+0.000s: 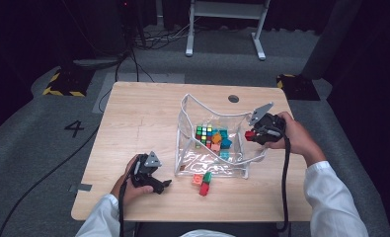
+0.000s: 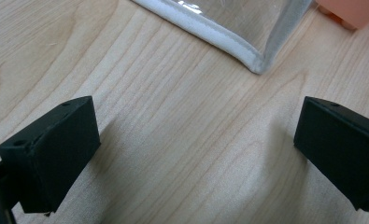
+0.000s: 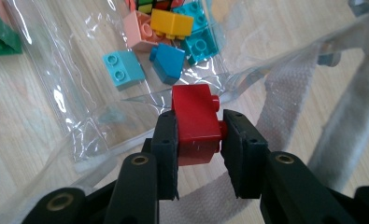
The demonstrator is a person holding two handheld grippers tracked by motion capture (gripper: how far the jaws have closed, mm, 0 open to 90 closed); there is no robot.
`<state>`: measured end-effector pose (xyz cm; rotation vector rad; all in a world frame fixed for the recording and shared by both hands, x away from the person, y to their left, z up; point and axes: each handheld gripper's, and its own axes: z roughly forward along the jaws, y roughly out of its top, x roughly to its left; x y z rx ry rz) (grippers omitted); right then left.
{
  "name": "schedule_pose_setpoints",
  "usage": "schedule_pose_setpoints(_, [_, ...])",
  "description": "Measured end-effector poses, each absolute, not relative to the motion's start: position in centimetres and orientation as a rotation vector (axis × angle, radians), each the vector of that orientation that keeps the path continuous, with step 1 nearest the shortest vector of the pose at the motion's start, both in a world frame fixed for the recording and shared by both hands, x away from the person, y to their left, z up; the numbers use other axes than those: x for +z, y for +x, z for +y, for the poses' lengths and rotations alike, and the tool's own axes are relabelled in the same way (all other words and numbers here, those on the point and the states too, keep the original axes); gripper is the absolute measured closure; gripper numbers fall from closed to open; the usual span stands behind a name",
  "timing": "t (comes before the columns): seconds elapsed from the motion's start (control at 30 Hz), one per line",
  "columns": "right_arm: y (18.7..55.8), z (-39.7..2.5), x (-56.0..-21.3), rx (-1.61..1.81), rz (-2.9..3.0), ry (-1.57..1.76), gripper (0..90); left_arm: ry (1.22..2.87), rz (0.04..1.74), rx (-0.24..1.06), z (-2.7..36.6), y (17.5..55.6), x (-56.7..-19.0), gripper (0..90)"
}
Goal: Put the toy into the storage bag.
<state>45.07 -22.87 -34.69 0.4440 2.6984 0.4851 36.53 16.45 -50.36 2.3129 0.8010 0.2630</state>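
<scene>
A: We see the right gripper clamped on a red brick, held over the rim of the clear bag, at the bag's three o'clock in the high view

B: And our left gripper hangs wide open over the bare desk, holding nothing. The bag's corner sits at one o'clock from it, with loose bricks just beside it
</scene>
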Motion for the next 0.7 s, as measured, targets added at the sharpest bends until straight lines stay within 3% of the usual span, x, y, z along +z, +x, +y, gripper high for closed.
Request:
schedule_pose_setpoints(0.2, [44.5, -24.1, -34.4, 0.667, 2.663, 0.455, 61.6, 2.313, 0.801, 0.263, 16.5, 36.5, -50.4, 0.3])
schedule_pose_setpoints(0.27, [44.1, -24.5, -34.2, 0.721, 2.642, 0.486, 54.7, 2.313, 0.801, 0.262, 16.5, 36.5, -50.4, 0.3])
schedule_pose_setpoints(0.6, [41.7, -27.0, -33.1, 1.023, 2.468, 0.496, 37.5, 2.315, 0.800, 0.268, 16.5, 36.5, -50.3, 0.3])
schedule_pose_setpoints(0.7, [40.9, -27.5, -32.7, 1.065, 2.407, 0.501, 36.1, 2.315, 0.800, 0.268, 16.5, 36.5, -50.3, 0.3])
